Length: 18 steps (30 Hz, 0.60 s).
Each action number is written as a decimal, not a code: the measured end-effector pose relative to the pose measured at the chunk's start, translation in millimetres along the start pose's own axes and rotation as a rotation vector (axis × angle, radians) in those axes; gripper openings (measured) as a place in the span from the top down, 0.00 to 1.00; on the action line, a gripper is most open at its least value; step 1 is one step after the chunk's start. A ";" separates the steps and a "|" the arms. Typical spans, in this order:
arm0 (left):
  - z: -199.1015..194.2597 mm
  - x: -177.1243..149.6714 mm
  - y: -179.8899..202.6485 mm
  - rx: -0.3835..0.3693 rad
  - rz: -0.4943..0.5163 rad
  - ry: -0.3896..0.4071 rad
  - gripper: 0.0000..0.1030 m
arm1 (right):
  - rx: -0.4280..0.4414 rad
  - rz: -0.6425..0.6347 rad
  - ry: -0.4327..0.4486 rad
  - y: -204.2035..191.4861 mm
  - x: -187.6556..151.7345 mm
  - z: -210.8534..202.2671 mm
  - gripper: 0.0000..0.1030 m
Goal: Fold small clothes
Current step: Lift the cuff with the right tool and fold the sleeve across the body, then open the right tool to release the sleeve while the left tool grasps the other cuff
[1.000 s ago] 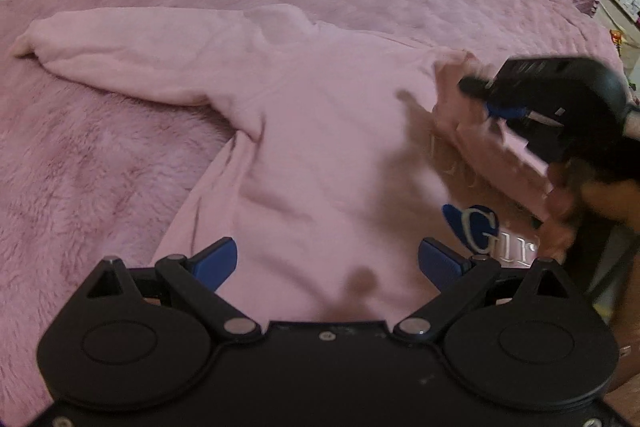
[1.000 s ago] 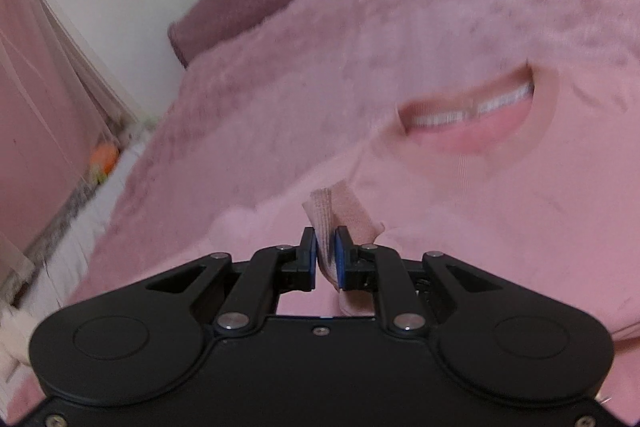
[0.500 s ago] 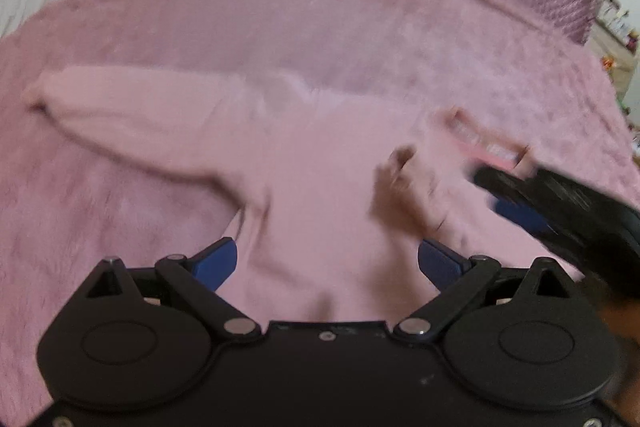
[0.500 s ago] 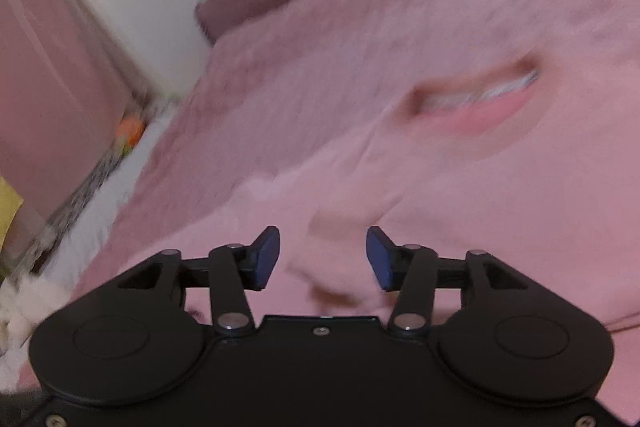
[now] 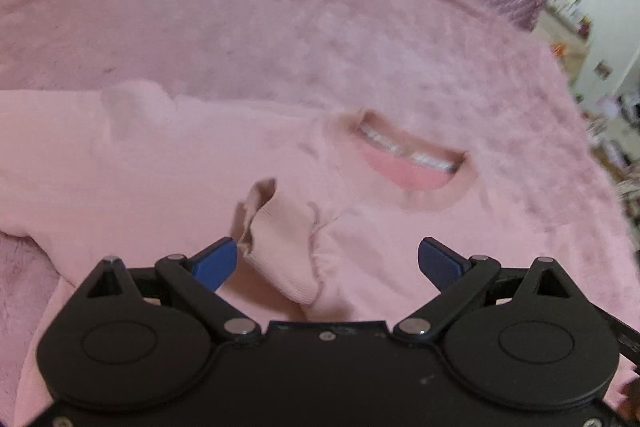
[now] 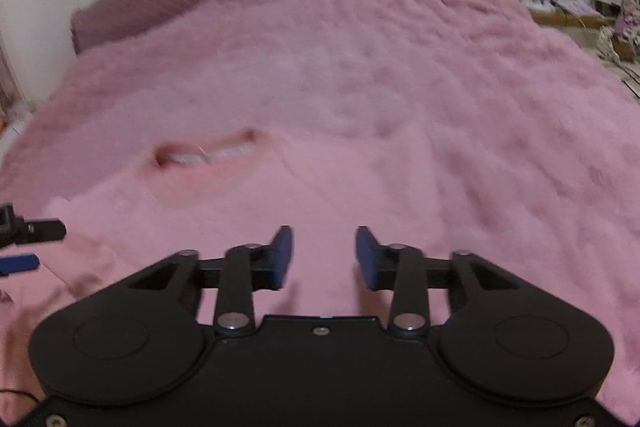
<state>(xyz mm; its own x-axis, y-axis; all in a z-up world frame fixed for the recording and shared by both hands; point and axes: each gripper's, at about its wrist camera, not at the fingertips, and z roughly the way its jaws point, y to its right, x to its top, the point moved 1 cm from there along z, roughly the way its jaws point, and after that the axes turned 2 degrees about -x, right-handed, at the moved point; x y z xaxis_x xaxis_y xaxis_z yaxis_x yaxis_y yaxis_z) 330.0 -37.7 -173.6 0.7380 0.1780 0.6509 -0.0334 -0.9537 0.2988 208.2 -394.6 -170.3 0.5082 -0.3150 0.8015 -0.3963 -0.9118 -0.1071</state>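
A soft pink sweatshirt [image 5: 168, 163] lies flat on the fuzzy pink bed [image 5: 320, 39], mid-frame. The left gripper [image 5: 328, 261] is wide apart over its folded cuff [image 5: 280, 239]. The right gripper [image 6: 325, 257] is closing, holding nothing.

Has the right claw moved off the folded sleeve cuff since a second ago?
Yes. The right claw, now closing on nothing, has moved right of the sweater's neckline; the cuff lies released on the sweater.

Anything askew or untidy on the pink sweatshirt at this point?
Yes. The folded-in sleeve's ribbed cuff lies crumpled on the pink sweatshirt, one edge curled upward rather than flat, just below the neckline. Neither gripper holds it.
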 end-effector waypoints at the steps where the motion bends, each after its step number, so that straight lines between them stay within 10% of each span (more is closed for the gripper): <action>1: 7.1 -3.0 -0.4 0.019 0.001 -0.019 0.00 | -0.014 0.004 -0.015 3.2 -5.4 3.9 0.67; 6: 38.0 -19.5 -13.9 0.092 -0.012 -0.120 0.00 | -0.031 0.030 -0.065 22.2 -28.4 10.8 0.69; 18: 36.3 -25.8 -13.3 0.106 0.092 -0.082 0.00 | -0.074 -0.040 -0.042 15.1 -33.4 11.0 0.70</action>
<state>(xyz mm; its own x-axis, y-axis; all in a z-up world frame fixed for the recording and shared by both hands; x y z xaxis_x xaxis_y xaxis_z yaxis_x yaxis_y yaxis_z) 335.9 -38.4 -219.8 0.7880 0.0725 0.6113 -0.0355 -0.9861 0.1626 193.7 -400.7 -205.2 0.5559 -0.2907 0.7788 -0.4298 -0.9024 -0.0300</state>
